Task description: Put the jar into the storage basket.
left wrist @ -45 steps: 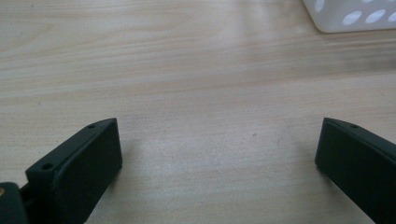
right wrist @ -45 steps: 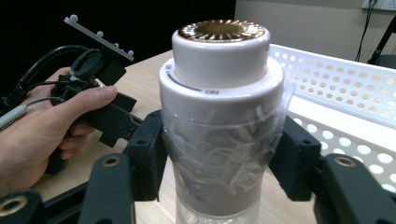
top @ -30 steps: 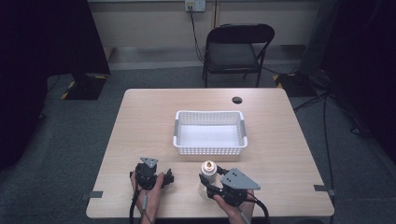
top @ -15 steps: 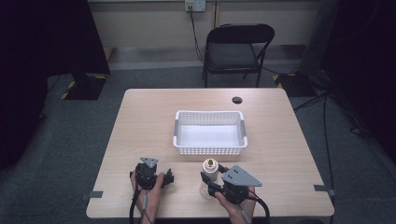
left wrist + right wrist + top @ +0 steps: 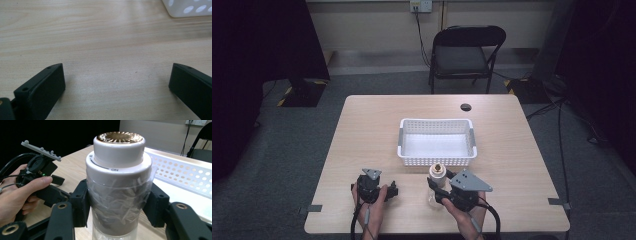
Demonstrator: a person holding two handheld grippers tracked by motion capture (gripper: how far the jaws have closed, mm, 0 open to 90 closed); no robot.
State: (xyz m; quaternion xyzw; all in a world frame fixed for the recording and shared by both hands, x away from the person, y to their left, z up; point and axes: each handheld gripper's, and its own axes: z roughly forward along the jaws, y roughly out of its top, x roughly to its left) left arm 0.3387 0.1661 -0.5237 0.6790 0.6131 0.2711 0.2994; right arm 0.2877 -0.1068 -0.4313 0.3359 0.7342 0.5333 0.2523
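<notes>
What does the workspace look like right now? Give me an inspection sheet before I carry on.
Surface: light wooden table, tape tabs at its near edge.
Job's things: white grinder bottle with gold top, wrapped in clear film, upright; white perforated basket at table centre, nothing seen inside.
Clutter: small black round item near the far edge.
Grippers: right gripper shut on the grinder bottle's body; left gripper open, low over bare wood, holding nothing.
Cables: one trails from each gripper toward the person; wall cables drop from the socket.
Surroundings: black folding chair behind the table, grey carpet, dark stands at both sides.
</notes>
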